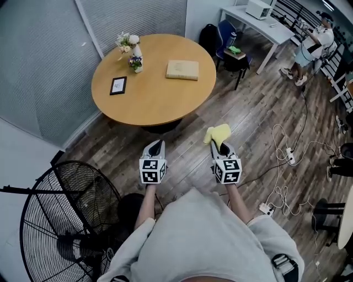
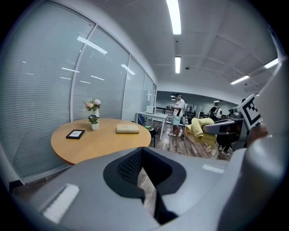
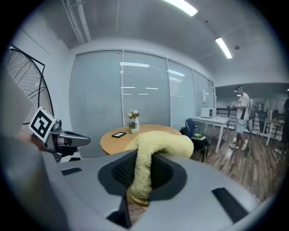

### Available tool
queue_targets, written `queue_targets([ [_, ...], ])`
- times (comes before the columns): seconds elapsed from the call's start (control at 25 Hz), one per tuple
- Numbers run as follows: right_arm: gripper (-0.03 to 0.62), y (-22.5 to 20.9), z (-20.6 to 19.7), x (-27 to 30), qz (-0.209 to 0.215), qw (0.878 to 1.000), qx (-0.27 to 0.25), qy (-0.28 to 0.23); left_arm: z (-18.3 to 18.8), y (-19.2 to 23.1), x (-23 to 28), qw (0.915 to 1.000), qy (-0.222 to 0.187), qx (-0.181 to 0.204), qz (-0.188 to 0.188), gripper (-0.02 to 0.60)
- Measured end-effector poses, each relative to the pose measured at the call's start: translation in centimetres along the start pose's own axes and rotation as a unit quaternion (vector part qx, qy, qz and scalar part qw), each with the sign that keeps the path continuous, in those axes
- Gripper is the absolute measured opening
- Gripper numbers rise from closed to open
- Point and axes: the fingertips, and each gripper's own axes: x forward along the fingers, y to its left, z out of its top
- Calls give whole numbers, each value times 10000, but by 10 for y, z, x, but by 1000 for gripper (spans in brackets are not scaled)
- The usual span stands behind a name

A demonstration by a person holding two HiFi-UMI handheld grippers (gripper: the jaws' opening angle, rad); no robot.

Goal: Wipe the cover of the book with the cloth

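Nearest, a black floor fan (image 1: 66, 220) is standing on the wooden floor (image 1: 182, 160) beside the person's left sleeve (image 1: 129, 242). Both arms are reaching forward over the floor, well short of the counter. The left claw (image 1: 156, 144) is carrying nothing. Its jaws are sitting almost together, seemingly closed, with only a sliver of floor showing between them. The right claw (image 1: 220, 147) is pinching a yellow cloth (image 1: 217, 134). The cloth is bunching up above the jaws and flopping over to one side. White cables (image 1: 287, 157) are trailing across the floor off to the right.

Farther on, the round wooden counter (image 1: 154, 104) is standing against the frosted glass wall (image 1: 49, 60). A black picture frame (image 1: 118, 85) is lying near its left edge. A small potted plant (image 1: 136, 64) and a vase of flowers (image 1: 131, 43) are sitting at its far left edge. The tan book (image 1: 182, 69) is lying flat near the far right edge, well apart from both claws and the cloth.

Beyond the counter, a dark chair (image 1: 231, 52) is standing before a white desk (image 1: 259, 25) that is holding a microwave (image 1: 258, 9). A person (image 1: 311, 47) is standing at the far right.
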Motion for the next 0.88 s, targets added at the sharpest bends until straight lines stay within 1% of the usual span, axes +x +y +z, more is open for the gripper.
queue_targets([
  [0.16, 63, 3, -3, 3, 32, 10000, 5, 29, -7, 2, 3, 10000, 75, -18, -32, 6],
  [0.4, 63, -5, -2, 20, 45, 10000, 2, 45, -9, 11, 17, 9999, 145, -11, -12, 6],
  [0.68, 63, -25, 5, 57, 125, 9999, 53, 44, 5, 24, 53, 9998, 168, -10, 57, 6],
  [0.88, 63, -42, 16, 86, 201, 9998, 65, 39, 21, 35, 84, 9998, 160, -16, 113, 6],
])
